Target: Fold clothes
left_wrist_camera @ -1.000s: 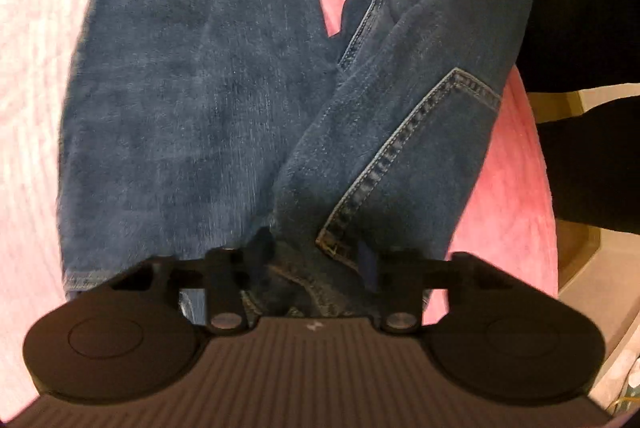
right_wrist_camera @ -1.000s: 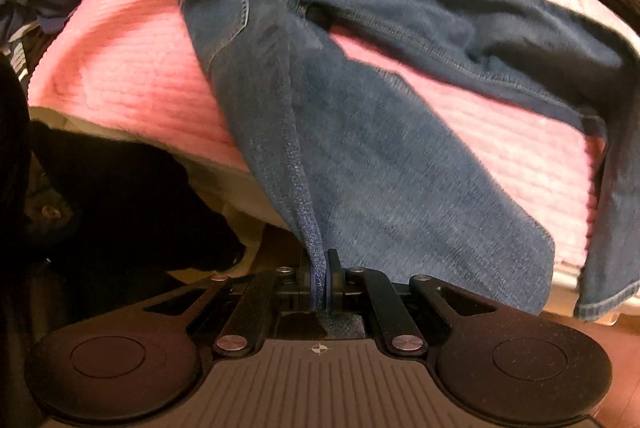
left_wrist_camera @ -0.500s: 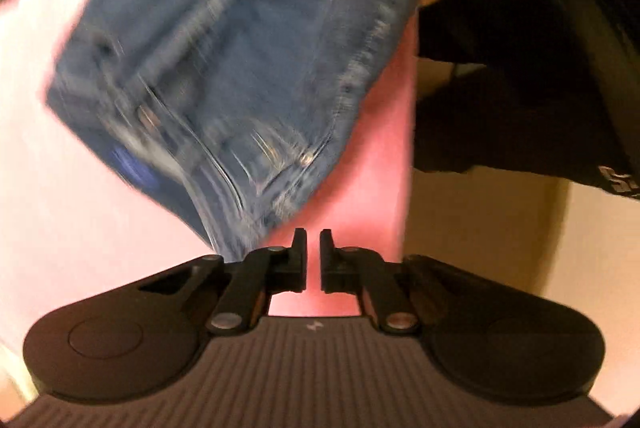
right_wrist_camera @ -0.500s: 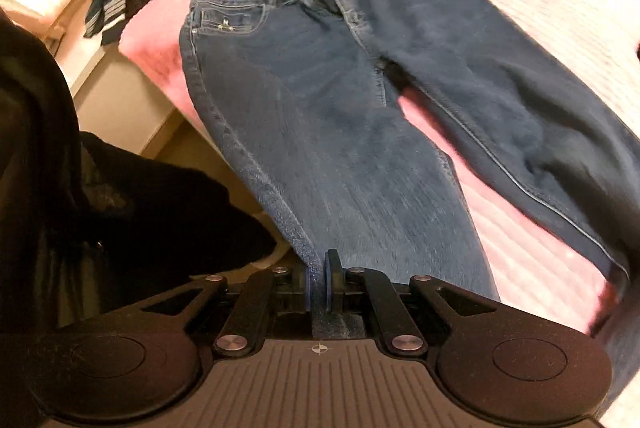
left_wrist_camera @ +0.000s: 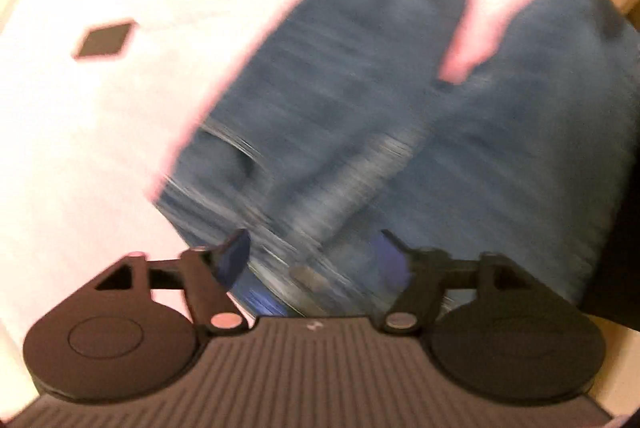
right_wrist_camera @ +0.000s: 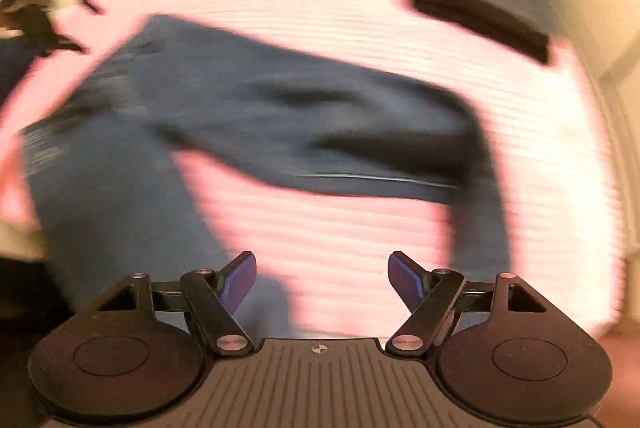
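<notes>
Both tools, left [left_wrist_camera: 314,262] and right [right_wrist_camera: 322,278], gaping, empty; jeans [right_wrist_camera: 248,116] spread, legs apart, on bed [right_wrist_camera: 340,12]. Next: regrip, bring legs together.

Blue denim jeans [left_wrist_camera: 360,108] with pale stitching are seen ahead of the jaws, laid on a pink, finely ribbed bedcover [right_wrist_camera: 320,228]. Blue pads [right_wrist_camera: 240,280] are carried on black gripper fingers, and a small dark square [left_wrist_camera: 105,39] is seen far ahead, left

Both grippers spread wide, holding nothing
Black left gripper [left_wrist_camera: 314,256] and black right gripper [right_wrist_camera: 322,270], blue-padded fingers apart, sit low at centre frame
</notes>
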